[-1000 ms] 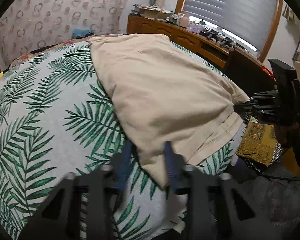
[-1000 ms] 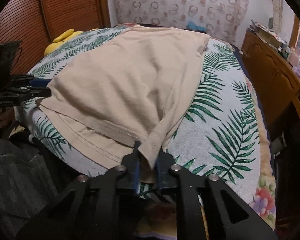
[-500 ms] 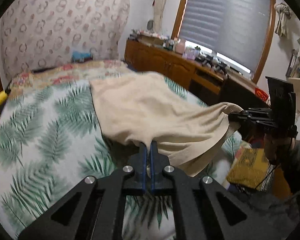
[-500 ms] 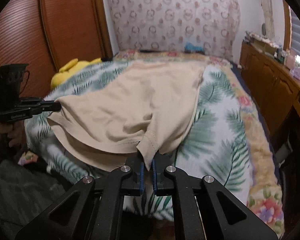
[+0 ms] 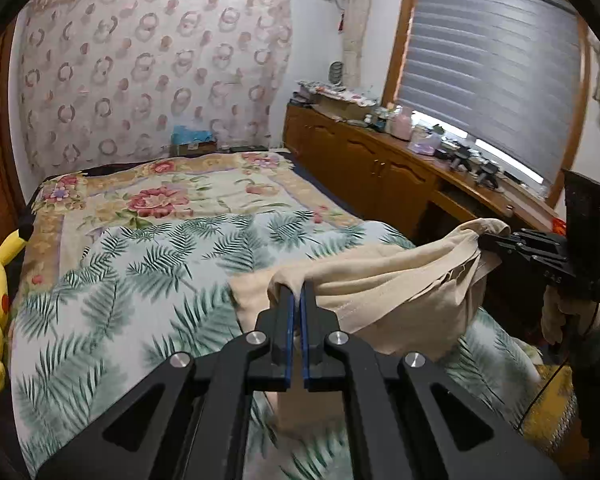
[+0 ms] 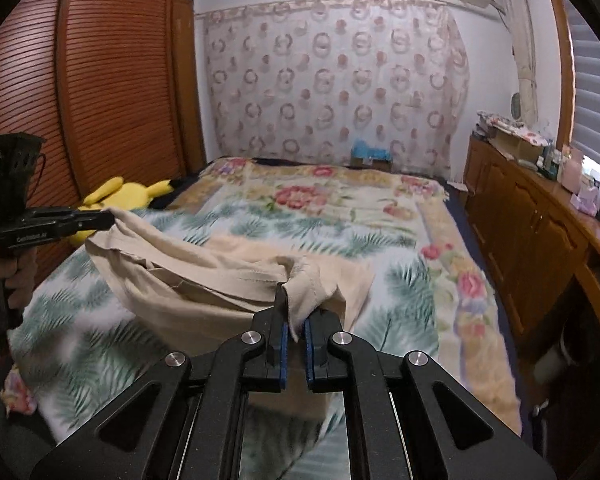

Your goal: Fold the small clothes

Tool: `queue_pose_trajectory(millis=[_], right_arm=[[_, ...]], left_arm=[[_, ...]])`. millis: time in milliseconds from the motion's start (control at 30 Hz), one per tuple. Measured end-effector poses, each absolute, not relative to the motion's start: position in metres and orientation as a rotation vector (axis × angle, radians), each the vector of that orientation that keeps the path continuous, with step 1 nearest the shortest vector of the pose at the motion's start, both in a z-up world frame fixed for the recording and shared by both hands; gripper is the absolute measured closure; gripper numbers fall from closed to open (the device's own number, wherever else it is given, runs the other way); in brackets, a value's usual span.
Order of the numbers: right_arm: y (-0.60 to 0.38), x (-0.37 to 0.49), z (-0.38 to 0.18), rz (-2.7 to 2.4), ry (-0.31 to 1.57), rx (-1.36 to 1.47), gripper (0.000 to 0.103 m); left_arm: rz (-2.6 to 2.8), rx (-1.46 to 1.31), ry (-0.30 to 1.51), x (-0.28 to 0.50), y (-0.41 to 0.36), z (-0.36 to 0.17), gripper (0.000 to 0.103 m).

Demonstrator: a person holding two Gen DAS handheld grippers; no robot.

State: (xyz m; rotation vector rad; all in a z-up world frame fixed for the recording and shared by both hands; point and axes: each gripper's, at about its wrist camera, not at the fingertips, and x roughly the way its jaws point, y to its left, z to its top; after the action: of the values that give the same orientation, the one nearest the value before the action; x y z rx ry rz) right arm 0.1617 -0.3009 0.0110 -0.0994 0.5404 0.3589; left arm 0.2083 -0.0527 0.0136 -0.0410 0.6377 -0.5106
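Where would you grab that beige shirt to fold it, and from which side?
At its two near corners, coming in from the foot of the bed. The beige shirt is limp, so pinching the hemmed edge at both ends keeps it spread. That is how it is held: left gripper and right gripper each shut on a corner, cloth sagging between them.

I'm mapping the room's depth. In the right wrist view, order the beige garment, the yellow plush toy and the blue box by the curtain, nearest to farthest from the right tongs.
1. Beige garment: clamped in the right tongs.
2. Yellow plush toy: left edge of the bed, mid-depth.
3. Blue box: past the bed's far end, against the curtain.
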Motion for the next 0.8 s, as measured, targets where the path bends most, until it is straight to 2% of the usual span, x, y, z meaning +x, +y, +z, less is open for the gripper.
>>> queue_pose_trajectory(millis=[167,367,467,533,600,633,800], right_arm=[[-0.302,0.232,-0.003,0.359,0.597,-0.096,0.1],[-0.301,0.276,-0.035,0.361,0.68,-0.119,0.099],[-0.307,0.283,-0.038,0.328,0.683,-0.123,0.087],[-0.31,0.281,-0.034,0.307,0.671,-0.137,0.077],[-0.316,0.273,-0.029,0.311,0.653,-0.144,0.073],[-0.318,0.269,-0.029,0.318,0.65,-0.147,0.072],[-0.321,0.253,-0.036,0.354,0.685,-0.182,0.051]], left_arm=[[-0.48,-0.043,0.73,0.275,-0.054,-0.016,0.103],[-0.451,-0.024,0.817,0.305,-0.057,-0.05,0.101],[-0.447,-0.014,0.81,0.3,-0.053,-0.051,0.096],[-0.457,-0.005,0.807,0.293,-0.048,-0.05,0.079],[-0.479,0.003,0.803,0.284,-0.043,-0.049,0.074],[-0.487,0.006,0.809,0.279,-0.04,-0.05,0.067],[-0.524,0.061,0.871,0.27,-0.045,-0.066,0.06]])
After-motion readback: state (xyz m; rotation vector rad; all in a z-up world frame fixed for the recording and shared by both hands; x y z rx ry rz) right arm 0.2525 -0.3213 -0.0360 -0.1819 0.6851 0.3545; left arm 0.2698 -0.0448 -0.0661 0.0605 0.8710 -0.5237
